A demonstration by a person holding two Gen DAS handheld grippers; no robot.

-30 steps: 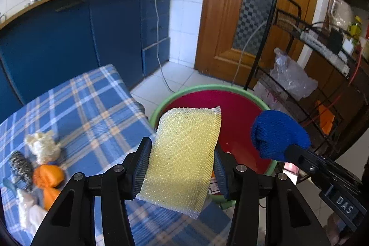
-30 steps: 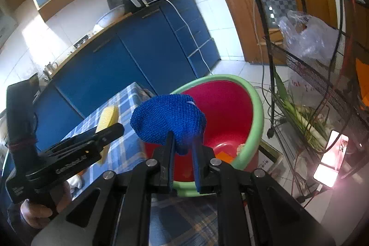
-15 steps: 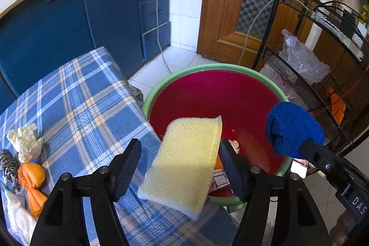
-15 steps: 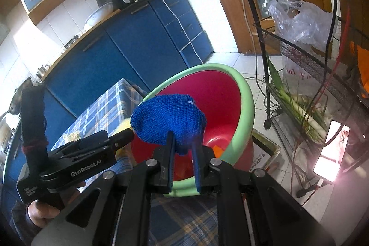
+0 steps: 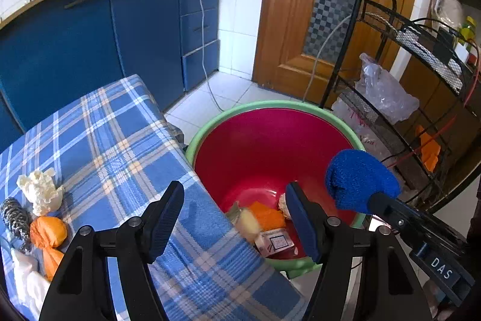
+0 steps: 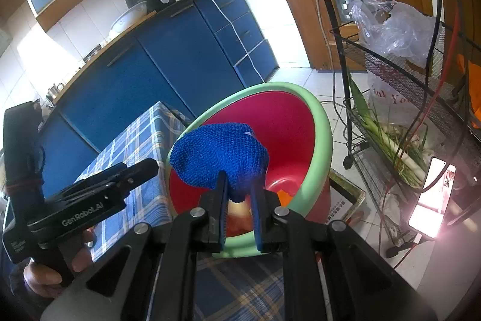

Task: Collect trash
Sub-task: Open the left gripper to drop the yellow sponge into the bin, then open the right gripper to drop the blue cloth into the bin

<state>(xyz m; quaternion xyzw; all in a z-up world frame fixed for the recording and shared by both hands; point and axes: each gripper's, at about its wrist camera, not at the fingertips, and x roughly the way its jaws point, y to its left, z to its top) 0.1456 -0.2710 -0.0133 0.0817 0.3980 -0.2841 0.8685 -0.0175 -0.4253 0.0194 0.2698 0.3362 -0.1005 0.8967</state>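
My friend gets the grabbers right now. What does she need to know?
Left gripper: open, nothing in it, over the table's edge by the basin. Its jaws have just been opening.
Right gripper: shut on the blue knitted cloth, held above the basin.
In the basin: a yellowish piece, an orange scrap and a small box.
Still on the checked tablecloth: a white crumpled wad, an orange wad, a grey mesh scrubber and something white at the picture's edge.
Next, probably: let the blue cloth go, then fetch what is on the table.
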